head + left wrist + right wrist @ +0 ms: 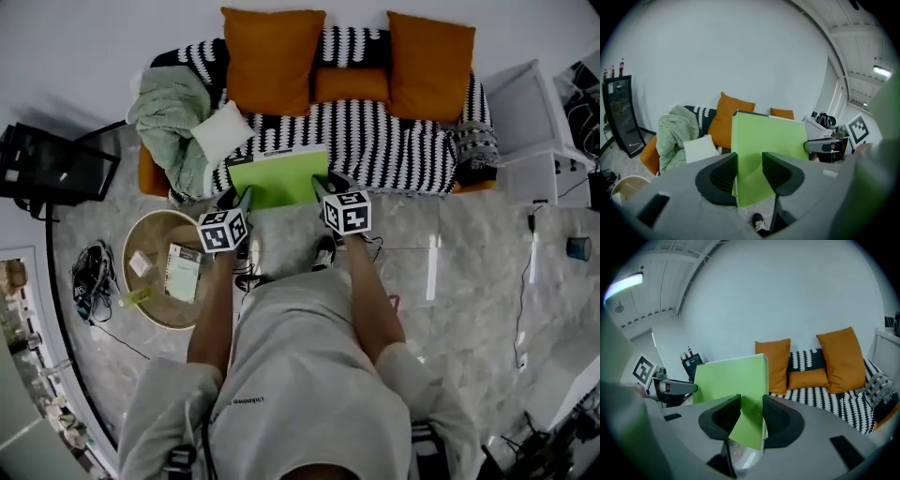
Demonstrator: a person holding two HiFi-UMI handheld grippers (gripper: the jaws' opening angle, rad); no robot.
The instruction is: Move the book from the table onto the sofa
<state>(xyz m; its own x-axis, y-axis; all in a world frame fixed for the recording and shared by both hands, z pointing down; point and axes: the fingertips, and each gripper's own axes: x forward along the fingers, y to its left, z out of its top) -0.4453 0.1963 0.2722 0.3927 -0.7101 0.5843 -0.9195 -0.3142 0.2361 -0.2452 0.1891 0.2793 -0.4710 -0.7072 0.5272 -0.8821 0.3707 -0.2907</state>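
Observation:
A bright green book (278, 176) hangs in the air between my two grippers, just in front of the black-and-white striped sofa (394, 141). My left gripper (246, 198) is shut on the book's left edge, my right gripper (322, 186) on its right edge. In the left gripper view the book (773, 140) stands upright between the dark pads of the left gripper (750, 174). In the right gripper view the book (729, 378) sits pinched in the right gripper (751, 414), with the sofa (834, 399) behind.
A round wooden table (131, 281) with small items stands at the left, cables (91, 277) beside it. On the sofa lie a green blanket (173, 122), a white pillow (223, 131) and orange cushions (272, 58). A white cabinet (530, 122) stands at the right.

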